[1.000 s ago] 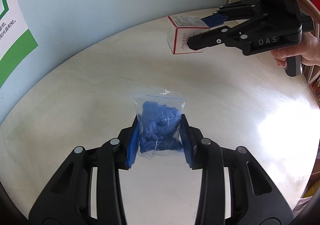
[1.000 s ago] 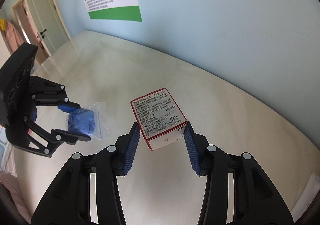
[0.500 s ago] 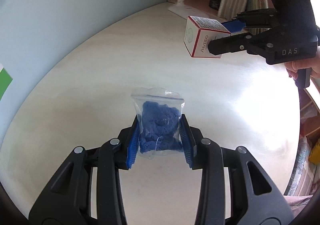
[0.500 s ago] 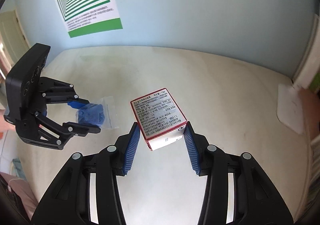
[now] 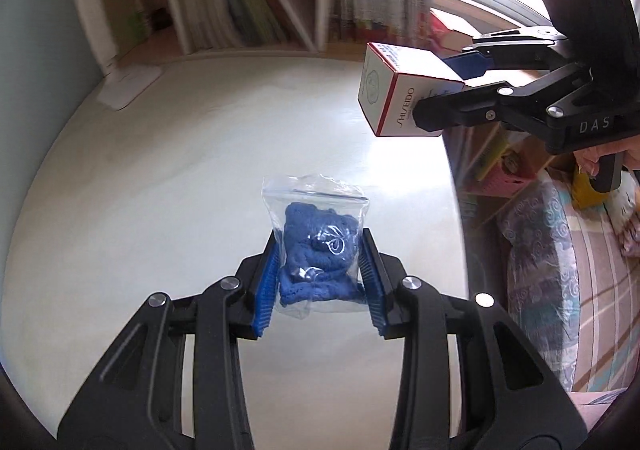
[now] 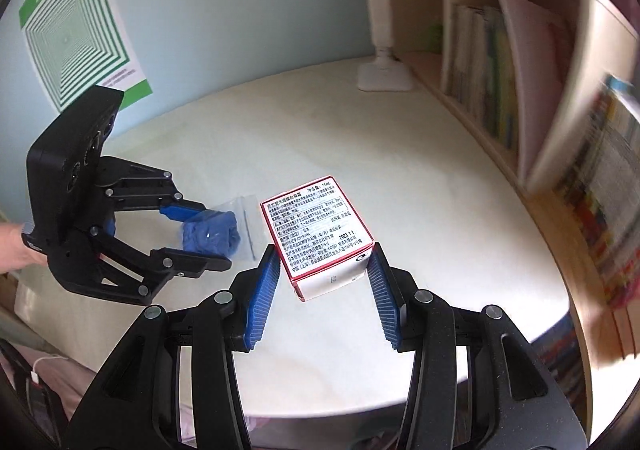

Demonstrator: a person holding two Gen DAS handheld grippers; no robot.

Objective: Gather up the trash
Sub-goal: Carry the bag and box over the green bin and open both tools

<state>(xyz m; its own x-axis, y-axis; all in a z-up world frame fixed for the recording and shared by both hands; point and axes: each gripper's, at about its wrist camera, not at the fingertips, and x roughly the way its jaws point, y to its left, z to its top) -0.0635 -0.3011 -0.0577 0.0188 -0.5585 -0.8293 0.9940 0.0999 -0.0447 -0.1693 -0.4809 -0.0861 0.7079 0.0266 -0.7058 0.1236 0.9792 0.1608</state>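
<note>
My left gripper [image 5: 320, 250] is shut on a clear zip bag of blue fabric [image 5: 316, 242] and holds it above the white table [image 5: 180, 169]. The bag also shows in the right wrist view [image 6: 214, 236], held by the left gripper [image 6: 212, 234]. My right gripper [image 6: 324, 262] is shut on a small white and red carton [image 6: 318, 230] with printed text, held above the table [image 6: 440, 230]. In the left wrist view the carton [image 5: 400, 93] hangs at the upper right in the right gripper [image 5: 456, 93].
A white lamp base [image 6: 384, 75] stands at the table's far edge, seen also in the left wrist view [image 5: 130, 83]. Bookshelves with books [image 6: 540, 89] line the right side. A patterned bed cover [image 5: 560, 270] lies beyond the table edge. A green poster [image 6: 76, 37] hangs on the wall.
Both grippers have swung to the right with their loads still held. The bookshelf and bed have come into view and the poster wall has slid left.
</note>
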